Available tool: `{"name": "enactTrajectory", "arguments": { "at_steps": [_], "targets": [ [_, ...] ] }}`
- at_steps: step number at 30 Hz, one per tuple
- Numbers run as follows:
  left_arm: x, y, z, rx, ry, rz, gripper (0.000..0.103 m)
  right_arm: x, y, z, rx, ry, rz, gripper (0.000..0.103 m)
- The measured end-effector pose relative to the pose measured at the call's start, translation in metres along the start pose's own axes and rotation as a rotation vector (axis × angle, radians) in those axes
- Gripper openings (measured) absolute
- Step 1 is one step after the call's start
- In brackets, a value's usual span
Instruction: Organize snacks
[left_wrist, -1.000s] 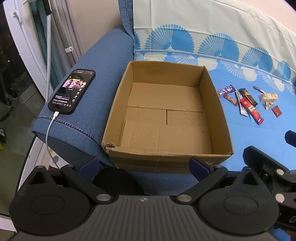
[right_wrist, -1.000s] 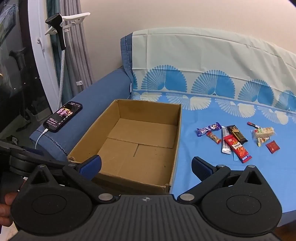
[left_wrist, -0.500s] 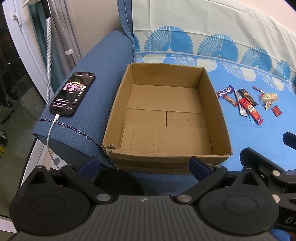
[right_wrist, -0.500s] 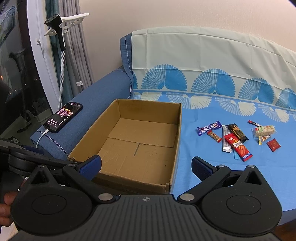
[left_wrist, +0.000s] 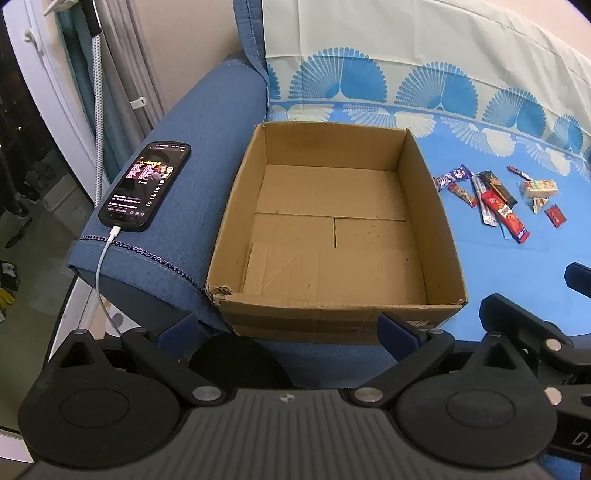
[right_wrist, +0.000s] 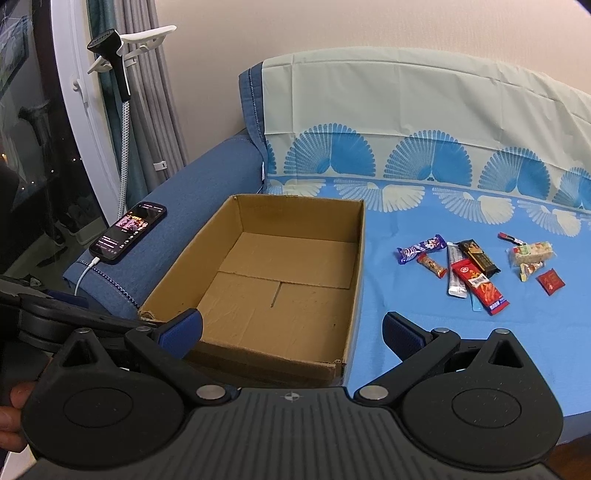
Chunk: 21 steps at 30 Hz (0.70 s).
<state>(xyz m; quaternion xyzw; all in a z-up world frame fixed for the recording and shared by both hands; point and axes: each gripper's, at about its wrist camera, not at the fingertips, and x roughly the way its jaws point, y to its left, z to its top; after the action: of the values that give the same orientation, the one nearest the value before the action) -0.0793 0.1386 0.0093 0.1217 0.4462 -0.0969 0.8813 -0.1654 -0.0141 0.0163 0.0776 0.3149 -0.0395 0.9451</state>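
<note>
An open cardboard box (left_wrist: 436, 206) (right_wrist: 356, 266) stands on the blue sofa cover with nothing inside it. To its right lies a small heap of snacks: a long red packet (left_wrist: 504, 216) (right_wrist: 480, 286), a purple bar (left_wrist: 452, 176) (right_wrist: 421, 249), a dark bar (right_wrist: 476, 255), a pale rice-crisp block (left_wrist: 539, 187) (right_wrist: 532, 253) and a small red sachet (right_wrist: 551, 282). My left gripper (left_wrist: 286, 330) hangs open in front of the box's near wall. Also open and holding nothing, my right gripper (right_wrist: 291, 330) hovers before the box's near right corner, well short of the snacks.
A lit phone (left_wrist: 146, 186) (right_wrist: 127, 232) on a white cable rests on the blue armrest left of the box. A garment steamer (right_wrist: 107, 44) and curtains stand by the window at far left. The sofa back carries a pale fan-patterned cover (right_wrist: 424, 122).
Both views have shifted slightly; the box and snacks sit a little lower and nearer in frame. Both grippers stay open and nothing on the sofa has moved.
</note>
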Motion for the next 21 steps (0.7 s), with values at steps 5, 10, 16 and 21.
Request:
{"name": "enactTrajectory", "arguments": {
  "at_steps": [5,10,16,21],
  "targets": [
    [0.002,-0.003,0.001,0.01,0.008,0.01,0.103,0.002,-0.006,0.0,0.018,0.009,0.011,0.103],
    [0.003,-0.01,0.002,0.026,0.015,0.021,0.103,0.003,-0.011,-0.002,0.049,0.023,0.021,0.103],
    [0.005,-0.019,0.004,0.048,0.027,0.035,0.103,0.006,-0.022,-0.004,0.095,0.029,0.03,0.103],
    [0.006,-0.033,0.008,0.076,0.038,0.048,0.103,0.008,-0.039,-0.009,0.145,0.018,0.031,0.103]
  ]
}}
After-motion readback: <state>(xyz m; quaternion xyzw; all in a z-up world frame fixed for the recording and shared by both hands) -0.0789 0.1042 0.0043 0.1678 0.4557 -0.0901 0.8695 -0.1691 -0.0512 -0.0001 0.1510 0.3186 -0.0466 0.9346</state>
